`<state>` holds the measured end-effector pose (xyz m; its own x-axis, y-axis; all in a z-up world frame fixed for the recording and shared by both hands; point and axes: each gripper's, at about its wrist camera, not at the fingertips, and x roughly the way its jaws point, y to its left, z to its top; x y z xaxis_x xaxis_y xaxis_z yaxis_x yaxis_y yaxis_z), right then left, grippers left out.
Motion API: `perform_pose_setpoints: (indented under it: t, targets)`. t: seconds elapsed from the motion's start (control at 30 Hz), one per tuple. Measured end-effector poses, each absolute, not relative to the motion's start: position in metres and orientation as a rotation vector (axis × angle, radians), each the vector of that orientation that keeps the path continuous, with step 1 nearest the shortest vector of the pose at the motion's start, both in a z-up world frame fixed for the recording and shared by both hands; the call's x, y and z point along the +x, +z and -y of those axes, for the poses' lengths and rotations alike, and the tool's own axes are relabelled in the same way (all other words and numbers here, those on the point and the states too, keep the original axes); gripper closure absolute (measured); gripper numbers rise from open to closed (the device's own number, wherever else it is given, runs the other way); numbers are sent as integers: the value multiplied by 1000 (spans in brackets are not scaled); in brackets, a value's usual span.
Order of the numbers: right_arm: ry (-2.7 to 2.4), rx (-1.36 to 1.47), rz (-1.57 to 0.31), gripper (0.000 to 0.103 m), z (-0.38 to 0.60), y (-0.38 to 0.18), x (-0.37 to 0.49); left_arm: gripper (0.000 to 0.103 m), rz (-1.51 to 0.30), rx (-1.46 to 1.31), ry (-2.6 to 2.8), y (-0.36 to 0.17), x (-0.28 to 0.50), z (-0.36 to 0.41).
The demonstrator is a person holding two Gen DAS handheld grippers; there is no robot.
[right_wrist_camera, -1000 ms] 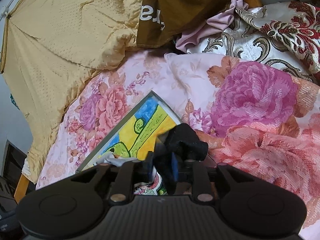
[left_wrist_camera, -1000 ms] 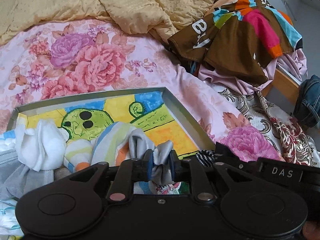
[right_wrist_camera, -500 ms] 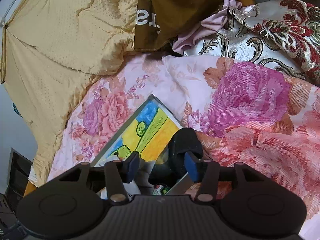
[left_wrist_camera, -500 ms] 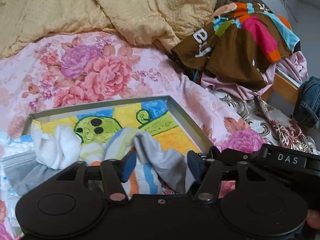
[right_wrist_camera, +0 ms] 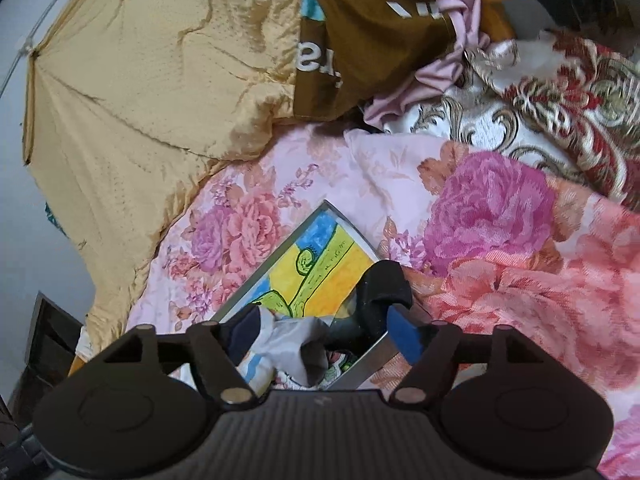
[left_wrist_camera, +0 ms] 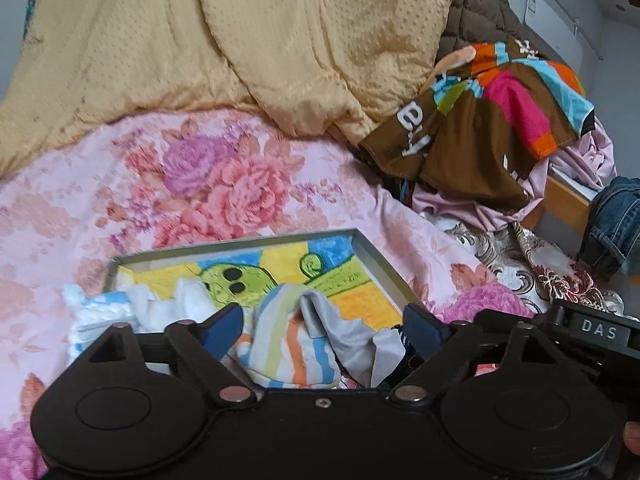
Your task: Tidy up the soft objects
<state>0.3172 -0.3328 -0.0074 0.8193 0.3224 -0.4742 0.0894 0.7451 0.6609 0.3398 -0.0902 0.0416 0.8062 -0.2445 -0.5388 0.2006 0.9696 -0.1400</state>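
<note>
A: Left hand-held gripper [left_wrist_camera: 322, 326]?
B: Jaws just opened wide, gripping nothing; the striped sock [left_wrist_camera: 292, 344] lies loose between them in the tray [left_wrist_camera: 376, 256] on the bed [left_wrist_camera: 200, 176].
A: Right hand-held gripper [right_wrist_camera: 320, 330]?
B: Also just opened; the black sock [right_wrist_camera: 380, 284] rests free at the tray's edge.
A: Step?
B: Release, probably. Next: back clear, pick another item.

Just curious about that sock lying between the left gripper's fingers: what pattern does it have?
The sock has pale stripes in blue, orange and green, with a grey toe or heel; clearest in the left wrist view.
</note>
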Motion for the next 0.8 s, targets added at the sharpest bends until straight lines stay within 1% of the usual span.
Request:
perform_pose_setpoints:
  t: [0.07, 0.2, 0.37, 0.57, 0.8]
  targets:
    - [137, 693, -599, 21, 331, 0, 309, 10, -566, -74, -227, 48, 330, 87]
    - [145, 600, -564, 16, 323, 17, 289, 5, -542, -73, -213, 59, 307, 80]
    - [153, 511, -514, 9, 313, 35, 260, 2, -506, -62, -203, 67, 276, 74]
    - [134, 437, -470, 6, 303, 47, 227, 1, -435, -46, -166, 72, 236, 64]
    - [115, 373, -444, 3, 294, 51, 199, 1, -414, -26, -130, 67, 197, 53]
